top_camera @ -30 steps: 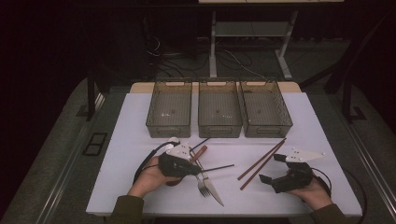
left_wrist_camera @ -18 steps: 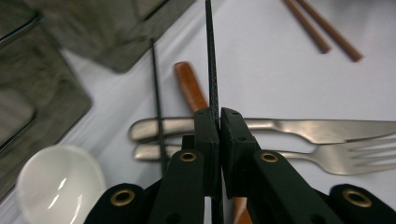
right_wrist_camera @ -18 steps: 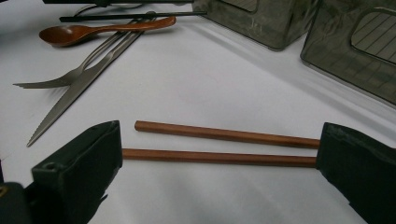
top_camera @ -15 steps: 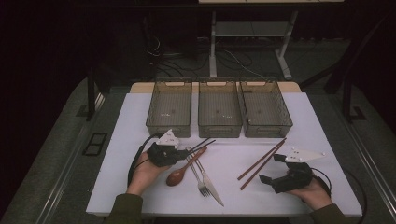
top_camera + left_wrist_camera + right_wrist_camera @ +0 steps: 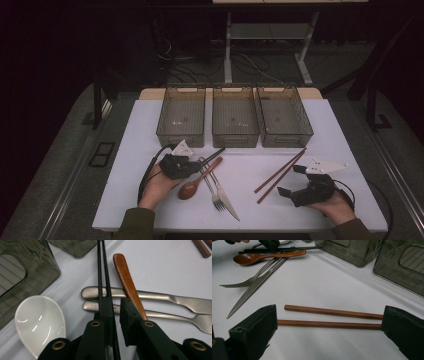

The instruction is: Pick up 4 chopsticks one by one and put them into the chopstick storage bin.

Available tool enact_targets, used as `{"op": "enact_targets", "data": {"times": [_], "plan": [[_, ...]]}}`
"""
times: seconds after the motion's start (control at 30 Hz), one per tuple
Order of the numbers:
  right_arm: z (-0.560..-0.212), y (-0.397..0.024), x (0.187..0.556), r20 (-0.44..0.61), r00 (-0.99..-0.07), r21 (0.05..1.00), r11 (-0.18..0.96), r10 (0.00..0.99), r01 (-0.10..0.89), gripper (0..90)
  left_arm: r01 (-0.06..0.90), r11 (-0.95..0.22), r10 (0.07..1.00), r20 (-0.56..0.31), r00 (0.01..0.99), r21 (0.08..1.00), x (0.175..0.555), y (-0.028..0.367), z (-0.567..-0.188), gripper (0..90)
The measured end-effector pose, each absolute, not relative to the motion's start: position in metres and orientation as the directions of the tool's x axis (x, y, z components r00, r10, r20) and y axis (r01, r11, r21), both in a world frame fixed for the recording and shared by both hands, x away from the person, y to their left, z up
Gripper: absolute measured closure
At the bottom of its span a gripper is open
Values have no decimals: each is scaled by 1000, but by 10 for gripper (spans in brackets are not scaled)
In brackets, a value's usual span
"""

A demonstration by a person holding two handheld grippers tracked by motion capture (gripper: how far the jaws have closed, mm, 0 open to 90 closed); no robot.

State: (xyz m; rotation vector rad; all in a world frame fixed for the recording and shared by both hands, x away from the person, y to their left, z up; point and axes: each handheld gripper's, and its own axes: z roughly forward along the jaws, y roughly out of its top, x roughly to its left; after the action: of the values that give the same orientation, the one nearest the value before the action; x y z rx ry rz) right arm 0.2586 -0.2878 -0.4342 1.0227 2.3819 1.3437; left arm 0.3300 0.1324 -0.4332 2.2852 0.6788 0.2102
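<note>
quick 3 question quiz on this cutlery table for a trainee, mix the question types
1. How many smoky see-through plastic bins stand along the far side of the white table?
2. True or false: the brown wooden spoon lies on the table, outside the bins.
3. What lies in front of the right tool, between its wide-open jaws?
A. a pair of brown wooden chopsticks
B. a steel fork
C. a white ceramic spoon

Key: 1. three; 2. true; 3. A
</note>
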Motion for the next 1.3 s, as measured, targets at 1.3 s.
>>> {"op": "enact_targets", "data": {"times": [1.3], "plan": [[-437, -289, 255, 141, -720, 824, 322, 680, 465, 8, 453, -570, 550, -91, 830, 685, 338, 154, -444, 802]]}}
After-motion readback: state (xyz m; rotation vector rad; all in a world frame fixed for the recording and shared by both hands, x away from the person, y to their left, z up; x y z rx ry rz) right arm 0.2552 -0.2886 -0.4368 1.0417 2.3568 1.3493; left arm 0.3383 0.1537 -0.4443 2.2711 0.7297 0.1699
